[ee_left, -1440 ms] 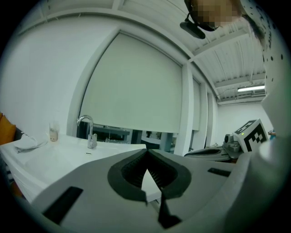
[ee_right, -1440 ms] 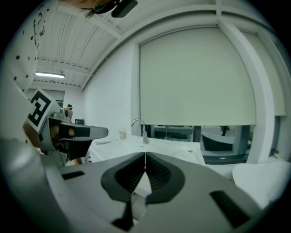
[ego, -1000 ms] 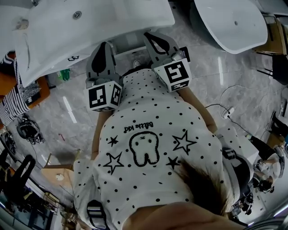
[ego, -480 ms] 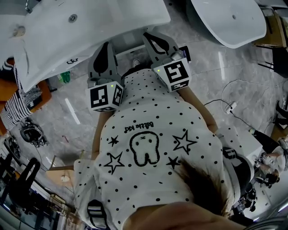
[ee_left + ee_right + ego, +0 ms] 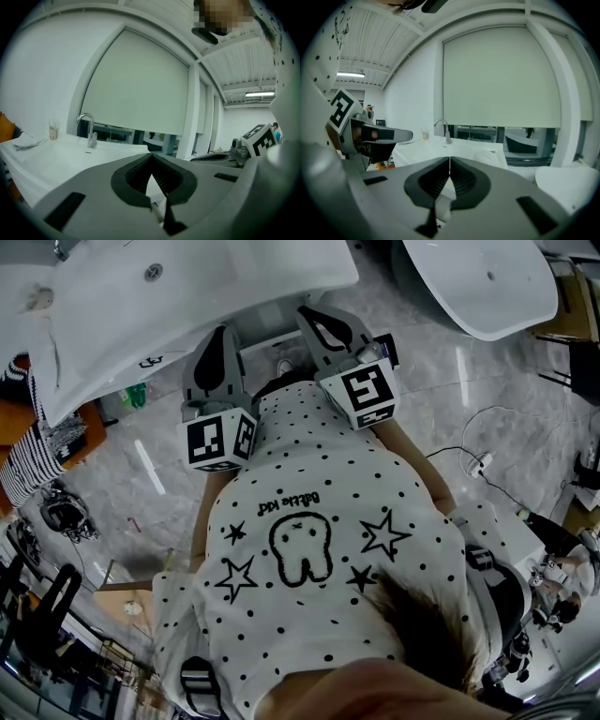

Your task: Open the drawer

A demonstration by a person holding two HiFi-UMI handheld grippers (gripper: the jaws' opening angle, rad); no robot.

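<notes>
Left claw: the left claw (image 5: 224, 330) is clenched, tips pressed together with nothing caught between them. It's held out in front of the person's dotted shirt (image 5: 309, 474), pointing at the sink (image 5: 187, 296).
Right claw: same deal. The right claw (image 5: 307, 309) is closed up tight and empty, just beside the left one and aimed a bit further along the sink's near edge.
Where the drawer is: honestly it's hard to see. My best guess is the white front (image 5: 269, 334) tucked under the near edge of the sink, showing in the gap between the two claws. Neither claw is touching it.
Handle: can't make one out in any view. Both claw views look over the sink top toward the tap (image 5: 87, 126), so the front itself stays below what they see.
How it'll handle: looks like a stiff, glossy white panel, so probably slick. Pads would likely slide on the flat face. I'd expect it to run on slides, with some weight if it's loaded, so a steady straight pull rather than a yank.
Where to grab: whatever lip, groove or pull the front has, likely along its top edge right under the sink, near the middle so it doesn't rack sideways.
Before that: one claw needs to open and drop lower, since both point at the sink rather than at the front.
Watch out: the sink's overhang sits right above it, so it's easy to knock on the way in.
</notes>
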